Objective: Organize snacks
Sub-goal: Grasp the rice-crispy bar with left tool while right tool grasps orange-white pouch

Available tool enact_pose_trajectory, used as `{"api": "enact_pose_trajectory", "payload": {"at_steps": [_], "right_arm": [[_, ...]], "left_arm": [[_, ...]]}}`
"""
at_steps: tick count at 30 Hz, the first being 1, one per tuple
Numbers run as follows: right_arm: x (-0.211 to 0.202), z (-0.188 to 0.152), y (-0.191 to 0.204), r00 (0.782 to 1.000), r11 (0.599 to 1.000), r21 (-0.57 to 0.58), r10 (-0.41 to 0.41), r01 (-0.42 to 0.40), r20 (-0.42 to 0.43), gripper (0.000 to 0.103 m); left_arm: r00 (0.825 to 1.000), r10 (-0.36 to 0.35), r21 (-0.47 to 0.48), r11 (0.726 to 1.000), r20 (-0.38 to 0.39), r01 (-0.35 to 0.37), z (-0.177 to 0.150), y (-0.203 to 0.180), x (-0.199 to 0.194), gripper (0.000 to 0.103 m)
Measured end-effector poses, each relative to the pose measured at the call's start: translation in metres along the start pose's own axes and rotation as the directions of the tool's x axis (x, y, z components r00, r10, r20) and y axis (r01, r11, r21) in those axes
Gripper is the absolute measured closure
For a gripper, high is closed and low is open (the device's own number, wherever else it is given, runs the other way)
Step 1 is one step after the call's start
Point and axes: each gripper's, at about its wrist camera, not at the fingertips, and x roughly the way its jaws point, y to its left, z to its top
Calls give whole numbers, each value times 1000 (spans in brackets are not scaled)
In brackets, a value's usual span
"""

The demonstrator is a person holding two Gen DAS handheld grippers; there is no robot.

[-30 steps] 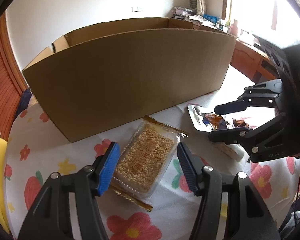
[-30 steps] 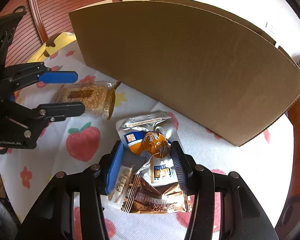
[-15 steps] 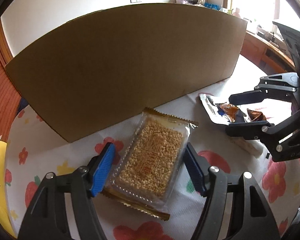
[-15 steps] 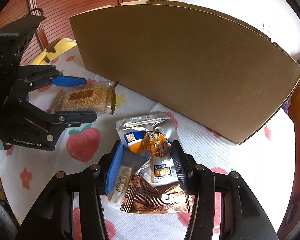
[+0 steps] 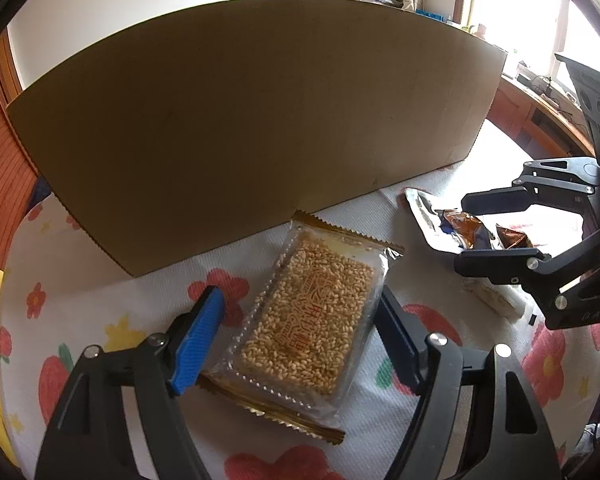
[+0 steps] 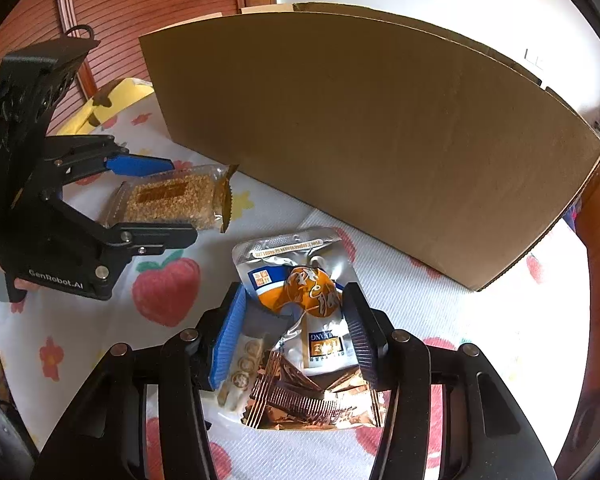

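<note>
A clear pack of puffed-rice cake (image 5: 308, 320) with gold sealed ends lies on the flowered tablecloth before a big cardboard box (image 5: 240, 120). My left gripper (image 5: 296, 340) straddles it. Its jaws are opening and the blue pads (image 5: 198, 340) stand off the pack's sides. To the right, my right gripper (image 6: 294, 336) is shut on a silver pouch (image 6: 296, 264) with an orange label, its pads pressing the bunched sides. The pouch rests on a copper foil wrapper (image 6: 308, 400) and a small white biscuit pack (image 6: 244, 368). The right wrist view shows the left gripper (image 6: 172, 200) around the rice pack (image 6: 168, 200).
The cardboard box (image 6: 360, 140) stands as a tall wall just behind both snacks, and its inside is hidden. A yellow object (image 6: 116, 96) lies at the table's left edge. A wooden slatted wall is on the left, with a desk and a window at the right.
The left jaws have spread wider around the rice pack. The left view has dipped, so the box's open top is hidden. The right gripper and its pouch look unchanged.
</note>
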Motion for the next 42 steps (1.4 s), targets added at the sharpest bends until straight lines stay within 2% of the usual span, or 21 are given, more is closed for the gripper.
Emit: {"api": "enact_pose_trajectory", "payload": {"at_steps": [7, 16, 23, 26, 28, 31, 33, 37, 42], "right_arm": [[-3, 10, -2, 1000, 1000, 5, -15, 14, 13, 46], [20, 19, 0, 998, 1000, -9, -14, 13, -68, 38], [30, 24, 2, 996, 1000, -9, -21, 20, -88, 29], [32, 26, 1, 995, 1000, -4, -18, 17, -97, 28], [32, 26, 2, 995, 1000, -3, -16, 16, -100, 28], [30, 25, 6, 994, 1000, -10, -9, 8, -105, 42], [27, 24, 10, 994, 1000, -25, -3, 0, -106, 57], [25, 23, 19, 994, 998, -54, -18, 12, -111, 63], [17, 22, 24, 997, 999, -43, -8, 5, -82, 66]], "left_arm": [[1000, 1, 0, 1000, 0, -1, 0, -3, 0, 27], [1000, 3, 0, 1000, 1, -3, 1, -5, 0, 27], [1000, 3, 0, 1000, 1, -3, 1, -6, 1, 27], [1000, -5, 4, 1000, 4, 5, 1, -6, -1, 31], [1000, -11, 16, 1000, 9, 11, 1, -7, -3, 39], [1000, -17, 37, 999, 16, 16, 0, -11, -7, 50], [1000, -11, 43, 999, 18, 10, -1, -14, -9, 54], [1000, 5, 56, 998, 14, -6, -5, -20, -16, 59], [1000, 5, 49, 999, 23, -6, -8, -25, -26, 60]]}}
